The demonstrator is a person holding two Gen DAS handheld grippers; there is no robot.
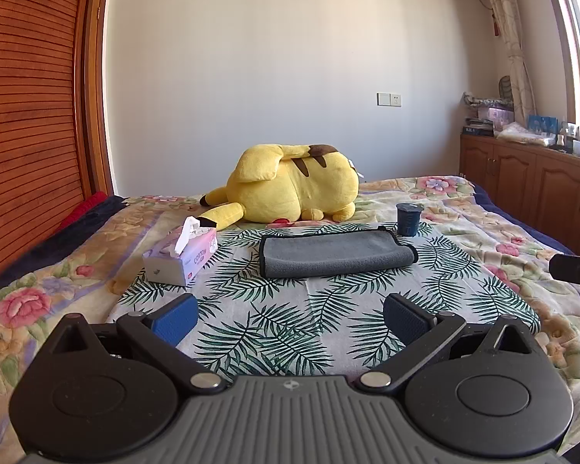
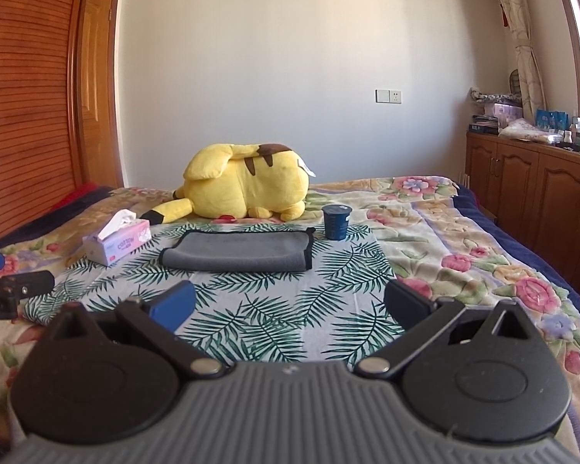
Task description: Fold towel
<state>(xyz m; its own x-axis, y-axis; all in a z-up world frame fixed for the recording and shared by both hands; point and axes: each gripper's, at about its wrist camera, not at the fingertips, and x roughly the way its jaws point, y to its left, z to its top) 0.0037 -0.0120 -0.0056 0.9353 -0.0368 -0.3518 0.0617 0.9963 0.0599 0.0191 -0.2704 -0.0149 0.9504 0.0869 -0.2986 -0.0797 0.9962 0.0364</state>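
Observation:
A grey towel (image 1: 334,253) with a dark hem lies folded over on a leaf-print cloth (image 1: 274,328) on the bed; it also shows in the right wrist view (image 2: 237,253). My left gripper (image 1: 290,309) is open and empty, held above the cloth well short of the towel. My right gripper (image 2: 290,303) is open and empty too, at about the same distance from it. Part of the right gripper shows at the right edge of the left wrist view (image 1: 576,270), and part of the left gripper at the left edge of the right wrist view (image 2: 11,290).
A pink tissue box (image 1: 183,253) stands left of the towel. A dark blue cup (image 1: 408,220) stands at its far right corner. A yellow plush toy (image 1: 294,187) lies behind. Wooden cabinets (image 1: 529,193) line the right; a slatted wooden panel (image 1: 27,116) lines the left.

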